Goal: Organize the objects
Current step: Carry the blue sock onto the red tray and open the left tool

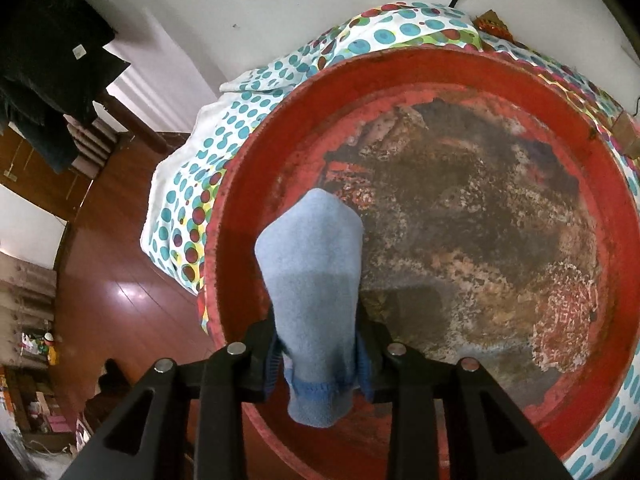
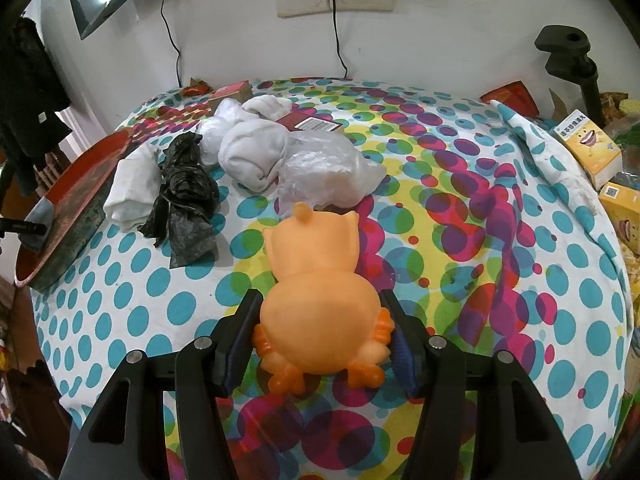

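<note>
**Sock over the basin, toy waiting**

Your left gripper point(image 1: 320, 364) has the light blue sock point(image 1: 314, 280) between its fingers, the cuff back at the pads and the toe hanging ahead of the tips, over the near-left inside of the red basin point(image 1: 600, 200). The jaws stand narrow around the cloth, but you cannot tell from this view whether the pads press it or have just slackened. It looks like the drop-off step: to finish, spread the jaws fully and let the sock fall clear, then lift straight back so the cloth doesn't snag on a pad.

The basin itself holds nothing else you can see; its floor is worn and mottled brown.

Your right gripper point(image 2: 320, 328) pinches the orange rubber toy point(image 2: 316, 280) across its round body, feet toward the camera, held just above the spotted cloth point(image 2: 480, 280). Ahead and to the left of those tips lie white socks point(image 2: 252, 152), a crumpled black bag point(image 2: 184, 200) and a clear plastic bag point(image 2: 328, 172), all loose on the cloth. Far left of them sits the basin's rim, so the toy probably goes there next.
</note>
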Demonstrator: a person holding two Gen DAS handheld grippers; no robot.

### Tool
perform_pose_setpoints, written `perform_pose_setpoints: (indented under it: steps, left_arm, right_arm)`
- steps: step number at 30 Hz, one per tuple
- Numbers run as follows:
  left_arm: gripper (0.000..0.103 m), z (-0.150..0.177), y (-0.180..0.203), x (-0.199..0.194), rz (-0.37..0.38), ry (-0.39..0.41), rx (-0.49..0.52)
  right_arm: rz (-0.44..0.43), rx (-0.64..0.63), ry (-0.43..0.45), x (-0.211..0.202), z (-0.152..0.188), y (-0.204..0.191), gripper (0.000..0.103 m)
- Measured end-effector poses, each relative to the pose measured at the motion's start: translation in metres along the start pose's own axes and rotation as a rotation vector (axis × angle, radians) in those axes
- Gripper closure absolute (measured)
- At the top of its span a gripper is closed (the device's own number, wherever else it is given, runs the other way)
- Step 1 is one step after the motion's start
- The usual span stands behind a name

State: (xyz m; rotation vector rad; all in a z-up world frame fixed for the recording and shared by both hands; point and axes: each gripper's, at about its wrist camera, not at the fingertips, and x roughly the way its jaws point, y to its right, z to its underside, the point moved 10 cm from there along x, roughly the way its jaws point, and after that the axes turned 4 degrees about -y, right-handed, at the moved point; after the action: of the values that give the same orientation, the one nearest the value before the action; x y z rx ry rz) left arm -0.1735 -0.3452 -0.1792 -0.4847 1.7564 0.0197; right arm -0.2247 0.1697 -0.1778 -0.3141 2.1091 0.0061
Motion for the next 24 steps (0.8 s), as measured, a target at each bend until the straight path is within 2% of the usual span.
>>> perform_pose_setpoints:
  steps: [3,7,17,24]
  left_arm:
    - [0.060,0.000,-0.004,-0.003,0.009,0.010,-0.011]
    - [0.052,-0.001,-0.007,-0.015,0.013,0.027,-0.010]
    - [0.052,0.018,-0.013,-0.051,0.024,0.043,-0.072]
    - [0.052,0.051,0.019,-0.080,0.021,0.090,-0.044]
  right_arm:
    - [0.004,0.006,0.001,0.000,0.000,0.000,0.047]
    - [0.005,0.011,0.002,0.000,0.000,0.001,0.047]
    - [0.000,0.030,0.001,-0.002,-0.002,0.002,0.048]
    - [-0.006,0.043,0.025,-0.013,-0.007,0.001,0.048]
